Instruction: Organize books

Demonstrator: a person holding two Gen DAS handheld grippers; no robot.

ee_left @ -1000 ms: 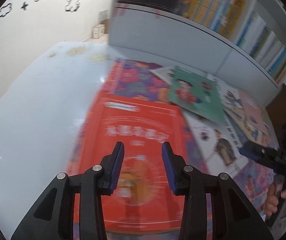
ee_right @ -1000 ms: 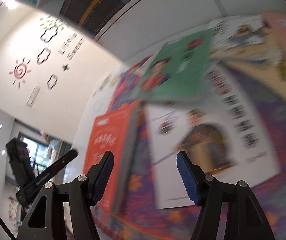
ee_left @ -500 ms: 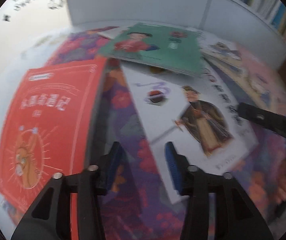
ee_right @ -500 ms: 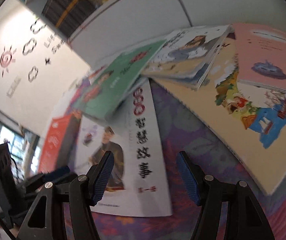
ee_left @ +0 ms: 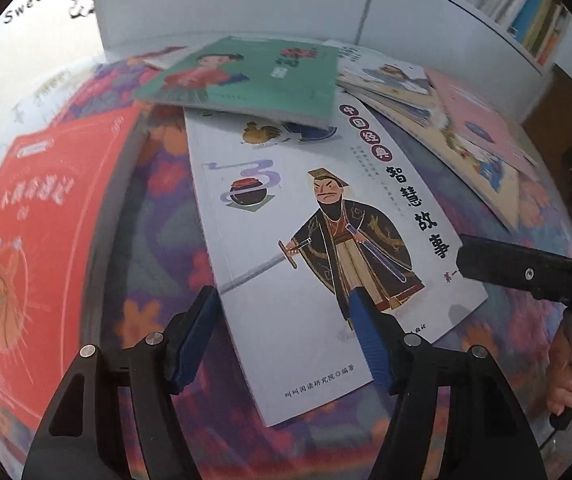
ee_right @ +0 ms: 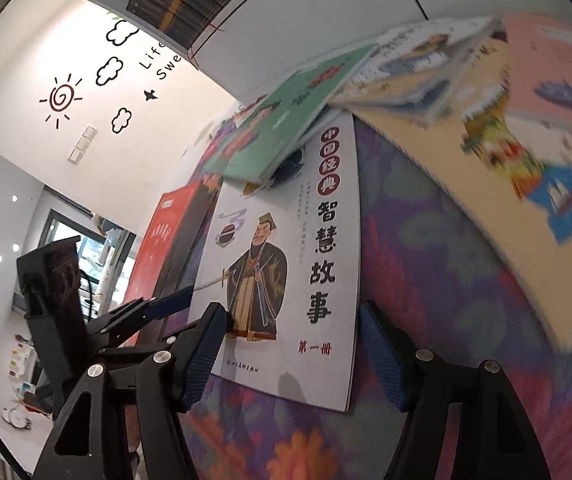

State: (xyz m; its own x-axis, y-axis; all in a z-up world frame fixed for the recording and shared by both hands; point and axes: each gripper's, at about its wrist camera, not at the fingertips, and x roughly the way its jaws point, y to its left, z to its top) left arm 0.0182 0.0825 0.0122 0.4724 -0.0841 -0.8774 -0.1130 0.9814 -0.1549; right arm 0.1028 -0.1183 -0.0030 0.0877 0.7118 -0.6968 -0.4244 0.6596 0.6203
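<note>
We count six books around the white book (ee_left: 286, 248) with the robed swordsman: that white one itself; one red book (ee_left: 38, 240) to its left; one green book (ee_left: 254, 80) lying over its far end; three more to its right, a pale illustrated one (ee_left: 386, 76), a cream one (ee_left: 482, 168) and a pink one (ee_left: 482, 120); two grippers (ee_left: 286, 336) (ee_right: 290, 356)

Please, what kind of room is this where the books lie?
Probably a children's reading room or a small library: bookshelves packed with books, picture books such as the white storybook lying on a flowery cloth, and playful wall stickers of sun and clouds.
</note>
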